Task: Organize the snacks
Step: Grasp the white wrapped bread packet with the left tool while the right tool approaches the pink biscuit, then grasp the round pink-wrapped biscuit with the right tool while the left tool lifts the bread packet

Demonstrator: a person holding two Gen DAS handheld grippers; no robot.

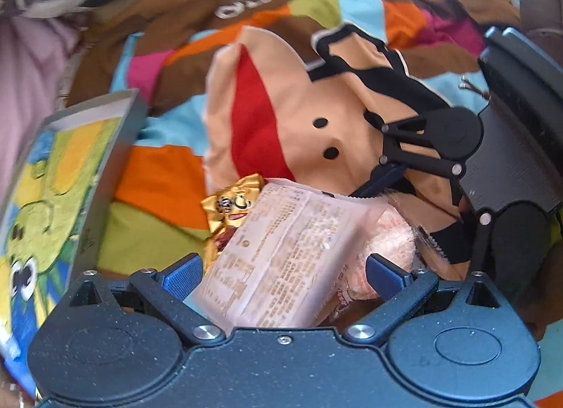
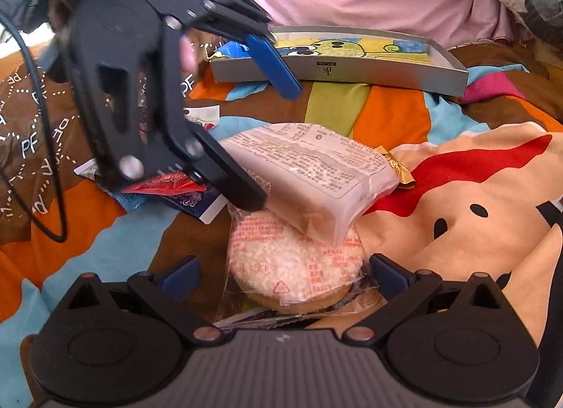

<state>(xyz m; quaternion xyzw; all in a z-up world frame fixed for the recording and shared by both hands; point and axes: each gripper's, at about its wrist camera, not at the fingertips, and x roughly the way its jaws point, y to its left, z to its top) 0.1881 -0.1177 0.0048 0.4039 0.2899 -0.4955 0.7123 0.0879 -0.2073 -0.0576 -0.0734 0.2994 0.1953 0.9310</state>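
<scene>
Left claw (image 1: 283,276) spread wide around pale pink printed rectangular snack packet (image 1: 281,260), not clamped. Right claw (image 2: 283,278) likewise agape, flanking round sugar-topped biscuit in clear wrapper (image 2: 292,267), probably lining up a grab for the shallow grey cartoon-lined box (image 2: 337,74).

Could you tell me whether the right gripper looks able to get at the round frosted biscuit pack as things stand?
Probably yes. The round biscuit pack already lies between the open fingers of the right gripper. The one snag is the rectangular pack at the left gripper, which overhangs the biscuit's far edge.
</scene>
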